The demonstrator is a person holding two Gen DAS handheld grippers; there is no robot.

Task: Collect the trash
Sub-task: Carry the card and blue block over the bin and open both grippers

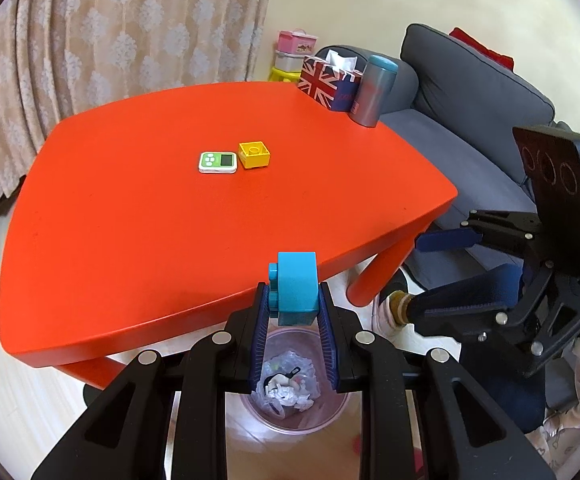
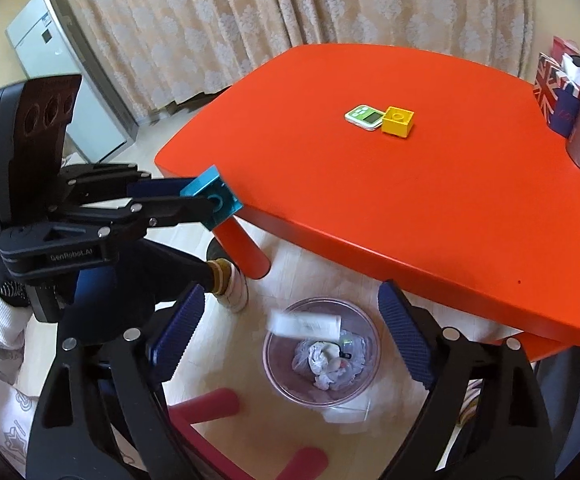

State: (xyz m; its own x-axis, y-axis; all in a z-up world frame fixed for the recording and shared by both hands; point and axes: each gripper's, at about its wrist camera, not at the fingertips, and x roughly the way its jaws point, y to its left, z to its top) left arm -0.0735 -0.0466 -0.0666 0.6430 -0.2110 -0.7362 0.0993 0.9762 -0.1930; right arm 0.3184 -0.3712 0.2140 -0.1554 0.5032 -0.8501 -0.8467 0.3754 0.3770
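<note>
My left gripper [image 1: 294,300] is shut on a blue toy brick [image 1: 296,286], held above a clear bin [image 1: 322,420] with crumpled trash on the floor by the orange table [image 1: 169,220]. From the right wrist view, the left gripper [image 2: 209,200] holds the blue brick [image 2: 213,197] at the table's corner. My right gripper [image 2: 290,320] is open over the bin [image 2: 285,384]; a blurred white item [image 2: 306,325] is in the air just above the bin's rim. The right gripper [image 1: 426,276] also shows open in the left wrist view.
A yellow brick [image 1: 254,155] and a green-white timer [image 1: 217,162] lie mid-table. A Union Jack tissue box [image 1: 328,80] and a grey tumbler [image 1: 374,90] stand at the far corner. A grey sofa [image 1: 470,120] is to the right; a red stool [image 2: 217,420] is near the bin.
</note>
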